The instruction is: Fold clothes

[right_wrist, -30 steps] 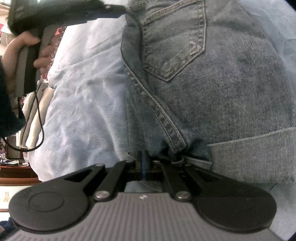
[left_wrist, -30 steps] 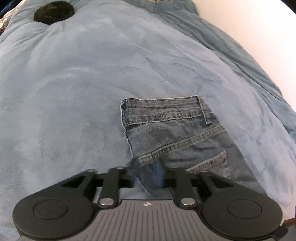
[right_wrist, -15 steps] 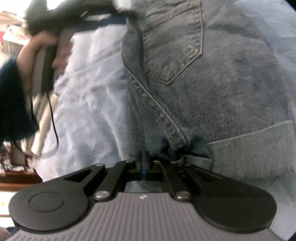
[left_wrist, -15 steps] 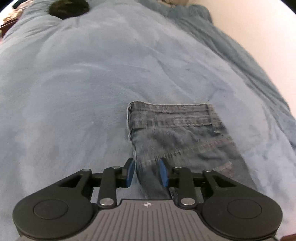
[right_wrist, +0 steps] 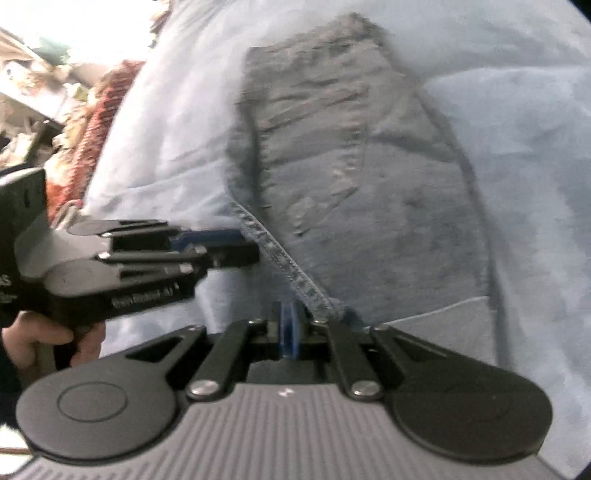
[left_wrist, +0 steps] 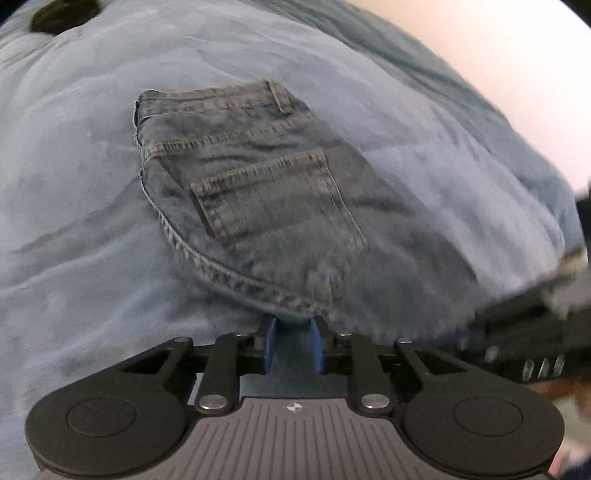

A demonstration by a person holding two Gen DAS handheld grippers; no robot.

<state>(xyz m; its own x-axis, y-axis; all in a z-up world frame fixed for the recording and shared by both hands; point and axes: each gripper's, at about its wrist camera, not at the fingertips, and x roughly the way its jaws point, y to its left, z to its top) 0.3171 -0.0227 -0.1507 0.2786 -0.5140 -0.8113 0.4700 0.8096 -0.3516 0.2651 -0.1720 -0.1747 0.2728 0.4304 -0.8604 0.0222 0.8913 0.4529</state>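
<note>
Folded blue jeans (left_wrist: 277, 206) lie on a light blue blanket (left_wrist: 110, 258), back pocket up. My left gripper (left_wrist: 294, 332) is at the jeans' near curved seam; its jaws are closing, and the seam's edge sits at the tips of the blue pads (left_wrist: 271, 343), which still stand apart. In the right wrist view the left gripper (right_wrist: 236, 247) reaches in from the left to that seam on the jeans (right_wrist: 369, 184). My right gripper (right_wrist: 288, 321) is shut on bunched denim where the seam ends beside a turned-up hem. The picture is blurred.
The blanket (right_wrist: 517, 147) spreads wide around the jeans. A dark round object (left_wrist: 62, 16) lies at its far left corner, and a pale wall (left_wrist: 517, 74) runs along the right. A person's hand (right_wrist: 44, 336) holds the left gripper's handle. Red patterned cloth (right_wrist: 99, 122) and clutter lie beyond the bed.
My left gripper has moved from the waistband side down to the curved seam beside the right gripper, and its pads have drawn closer. The right gripper has lifted slightly, still shut on the denim.
</note>
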